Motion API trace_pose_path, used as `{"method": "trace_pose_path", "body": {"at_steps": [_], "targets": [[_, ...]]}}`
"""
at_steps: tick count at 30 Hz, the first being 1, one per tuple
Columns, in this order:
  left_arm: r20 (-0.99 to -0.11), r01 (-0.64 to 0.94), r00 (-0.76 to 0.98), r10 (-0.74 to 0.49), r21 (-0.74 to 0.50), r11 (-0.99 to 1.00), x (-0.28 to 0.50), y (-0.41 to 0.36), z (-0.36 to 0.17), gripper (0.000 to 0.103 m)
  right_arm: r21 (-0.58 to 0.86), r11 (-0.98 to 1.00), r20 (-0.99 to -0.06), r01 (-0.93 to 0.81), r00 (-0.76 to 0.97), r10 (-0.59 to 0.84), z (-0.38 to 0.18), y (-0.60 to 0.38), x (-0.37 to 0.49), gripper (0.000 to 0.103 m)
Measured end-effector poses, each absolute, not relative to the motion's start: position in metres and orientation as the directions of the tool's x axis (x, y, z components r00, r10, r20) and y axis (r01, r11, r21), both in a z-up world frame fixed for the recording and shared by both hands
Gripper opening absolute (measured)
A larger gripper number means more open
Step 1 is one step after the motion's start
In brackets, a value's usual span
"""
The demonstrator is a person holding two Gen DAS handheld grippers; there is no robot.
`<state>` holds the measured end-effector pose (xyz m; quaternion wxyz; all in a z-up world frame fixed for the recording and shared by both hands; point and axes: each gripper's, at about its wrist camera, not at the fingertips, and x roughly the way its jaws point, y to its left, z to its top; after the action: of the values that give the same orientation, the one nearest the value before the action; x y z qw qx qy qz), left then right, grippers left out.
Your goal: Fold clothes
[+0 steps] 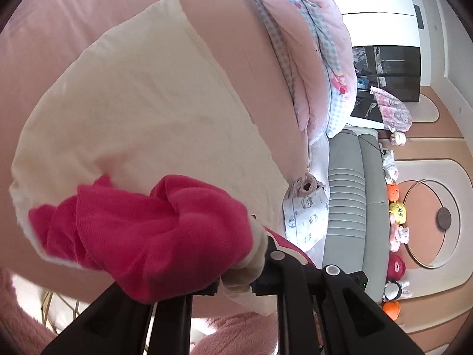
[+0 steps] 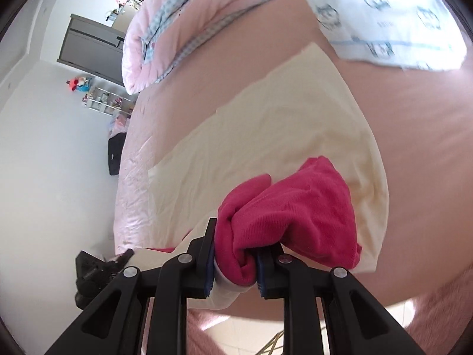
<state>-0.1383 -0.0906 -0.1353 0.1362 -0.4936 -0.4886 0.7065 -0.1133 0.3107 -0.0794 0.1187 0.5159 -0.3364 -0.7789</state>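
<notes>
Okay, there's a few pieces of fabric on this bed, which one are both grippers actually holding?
The cream garment with magenta cuffs. Both the left gripper and right gripper pinch its bunched magenta ends. The pink quilt and the white printed cloth lie untouched farther back.

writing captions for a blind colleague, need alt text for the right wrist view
The right tool is shut on a bunched magenta sleeve of a cream garment spread over a pink bed sheet. A rolled pink quilt and a white printed cloth lie beyond it.
</notes>
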Motion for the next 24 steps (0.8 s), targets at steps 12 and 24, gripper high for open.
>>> {"method": "trace_pose_path", "body": {"at_steps": [12,24], "targets": [[-0.52,0.268,-0.52,0.678,-0.853,-0.449,-0.23,-0.11,-0.159,0.065,0.781,-0.525,-0.624,-0.338,-0.391,-0.676,-0.127,0.341,-0.214,0.04],[-0.759,-0.161,-0.57,0.314,-0.272,-0.949,-0.194,-0.094,-0.158,0.065,0.104,-0.979,-0.843,0.175,-0.507,-0.18,-0.039,0.289,-0.123,0.041]]}}
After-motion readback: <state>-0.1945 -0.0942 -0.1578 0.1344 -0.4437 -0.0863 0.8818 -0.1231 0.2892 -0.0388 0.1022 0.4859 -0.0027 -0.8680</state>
